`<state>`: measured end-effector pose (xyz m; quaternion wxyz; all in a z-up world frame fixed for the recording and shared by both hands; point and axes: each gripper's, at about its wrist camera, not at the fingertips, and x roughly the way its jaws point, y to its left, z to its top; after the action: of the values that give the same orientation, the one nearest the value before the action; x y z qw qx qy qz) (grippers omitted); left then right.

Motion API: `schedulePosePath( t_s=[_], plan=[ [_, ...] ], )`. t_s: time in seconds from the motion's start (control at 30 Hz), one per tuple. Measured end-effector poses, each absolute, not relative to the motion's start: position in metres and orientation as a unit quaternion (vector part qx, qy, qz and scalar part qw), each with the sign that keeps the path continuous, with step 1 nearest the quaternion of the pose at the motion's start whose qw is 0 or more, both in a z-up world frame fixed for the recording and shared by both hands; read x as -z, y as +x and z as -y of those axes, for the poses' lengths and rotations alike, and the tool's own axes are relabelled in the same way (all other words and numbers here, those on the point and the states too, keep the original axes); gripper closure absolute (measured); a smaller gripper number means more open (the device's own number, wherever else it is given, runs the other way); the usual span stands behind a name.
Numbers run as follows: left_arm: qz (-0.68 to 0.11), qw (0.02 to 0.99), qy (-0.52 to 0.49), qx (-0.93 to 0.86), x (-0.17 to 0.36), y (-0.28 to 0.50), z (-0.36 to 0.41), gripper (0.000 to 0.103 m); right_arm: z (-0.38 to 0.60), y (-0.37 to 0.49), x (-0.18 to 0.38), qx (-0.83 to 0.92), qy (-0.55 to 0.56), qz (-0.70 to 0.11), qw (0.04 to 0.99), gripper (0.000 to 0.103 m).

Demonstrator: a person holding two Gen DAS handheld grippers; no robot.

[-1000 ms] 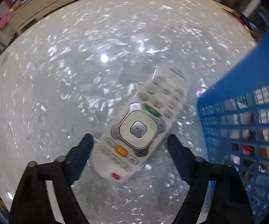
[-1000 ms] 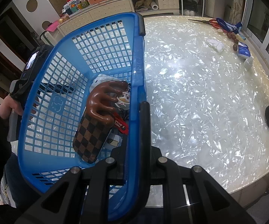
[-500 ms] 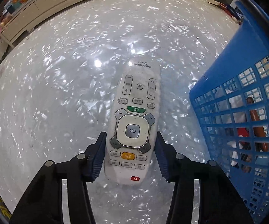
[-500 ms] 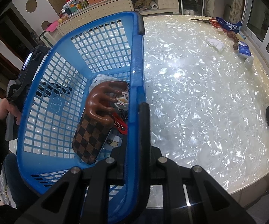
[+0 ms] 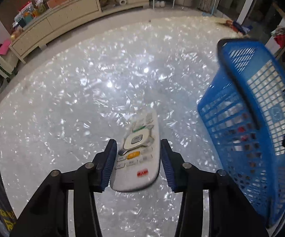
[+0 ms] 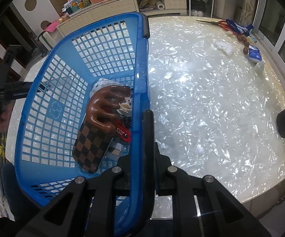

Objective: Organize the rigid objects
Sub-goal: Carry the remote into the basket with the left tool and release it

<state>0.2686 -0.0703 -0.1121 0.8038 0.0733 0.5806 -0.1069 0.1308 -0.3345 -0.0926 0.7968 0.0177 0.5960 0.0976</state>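
Blue basket (image 6: pixel 142 59) holding checkered case (image 6: pixel 92 144), brown comb (image 6: pixel 104 108), rim pinched by right claw (image 6: pixel 142 169)

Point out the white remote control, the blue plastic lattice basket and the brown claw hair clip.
White remote control (image 5: pixel 137 158), left wrist view: its keypad.
Blue plastic lattice basket (image 6: pixel 141 63), right wrist view: its rim.
Brown claw hair clip (image 6: pixel 104 108), right wrist view: its body.

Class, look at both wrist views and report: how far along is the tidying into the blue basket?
Done: a brown comb, a checkered case and a red tag already lie in the blue basket.
In hand: the left hand-held gripper is closing on the white remote; the right hand-held gripper clamps the basket's rim.
Left: the remote is not yet in the basket.
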Motion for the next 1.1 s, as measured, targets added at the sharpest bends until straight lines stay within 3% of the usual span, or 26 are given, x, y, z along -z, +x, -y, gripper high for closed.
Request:
schedulePosePath(
  t_s=[0.4,0.6,0.9,1.1],
  plan=[
    [-0.566,0.814,0.071,0.11,0.08,0.262,0.067,0.081,0.332,0.128,0.09,-0.094,0.016,-0.594,0.798,0.09],
    [-0.53,0.833,0.087,0.132,0.038,0.248,0.08,0.081,0.331,0.128,0.087,-0.095,0.015,-0.593,0.8,0.09],
    [-0.473,0.85,0.107,0.205,-0.019,0.224,0.131,0.081,0.33,0.129,0.085,-0.097,0.018,-0.591,0.8,0.09],
    [-0.472,0.839,0.117,0.244,-0.013,0.22,0.171,0.081,0.331,0.13,0.082,-0.097,0.02,-0.589,0.802,0.09]
  ],
)
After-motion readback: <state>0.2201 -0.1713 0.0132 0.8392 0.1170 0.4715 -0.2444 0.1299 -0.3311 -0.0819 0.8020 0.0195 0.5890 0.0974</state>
